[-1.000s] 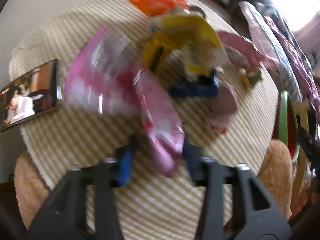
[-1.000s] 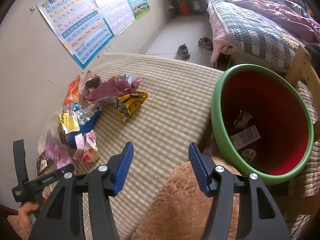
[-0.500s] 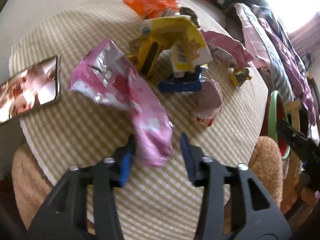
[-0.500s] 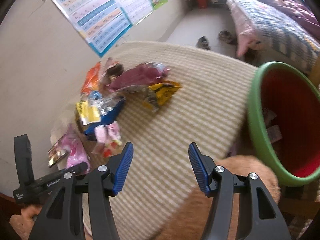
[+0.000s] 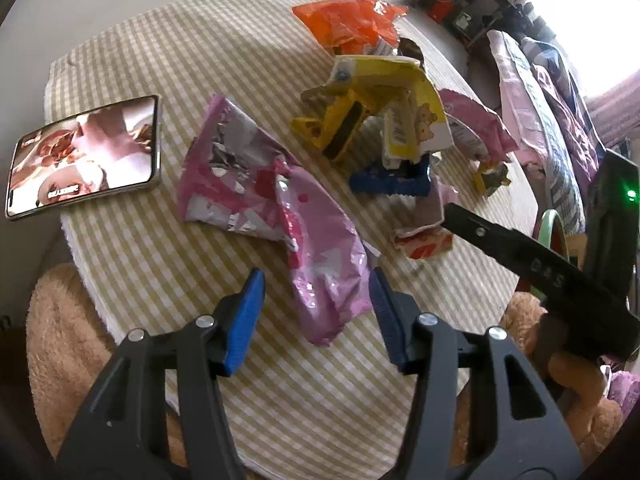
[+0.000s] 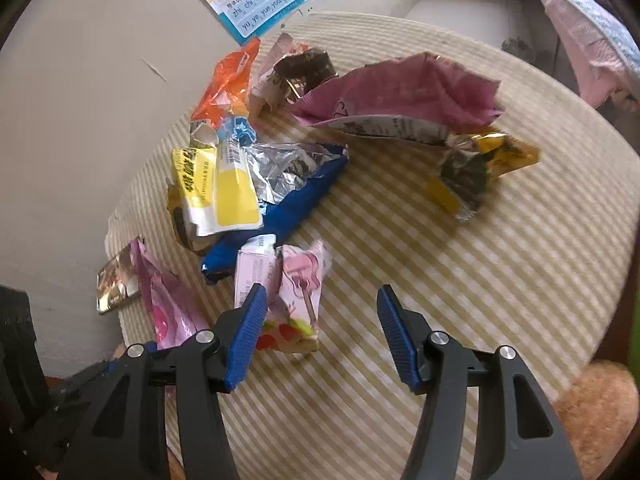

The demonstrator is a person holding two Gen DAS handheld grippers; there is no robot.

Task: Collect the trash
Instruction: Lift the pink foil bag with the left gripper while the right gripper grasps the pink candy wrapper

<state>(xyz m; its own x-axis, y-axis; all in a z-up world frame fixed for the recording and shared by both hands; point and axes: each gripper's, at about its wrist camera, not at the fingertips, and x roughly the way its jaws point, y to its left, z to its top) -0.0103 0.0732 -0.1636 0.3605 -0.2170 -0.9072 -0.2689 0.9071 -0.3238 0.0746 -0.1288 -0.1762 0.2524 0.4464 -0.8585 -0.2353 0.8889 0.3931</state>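
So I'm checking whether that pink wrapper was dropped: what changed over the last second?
The left gripper has just been opening and let go of the pink wrapper, which now lies on the striped table between its jaws, untouched. The right gripper swung away from the green bin to the trash pile and now sits over the small pink carton, jaws open. The phone and other wrappers stayed put.

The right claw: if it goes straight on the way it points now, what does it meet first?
Most likely the small pink strawberry carton, lying just ahead of the right claw toward its left pad; depth is unclear, so it might meet the striped tablecloth beside it first.
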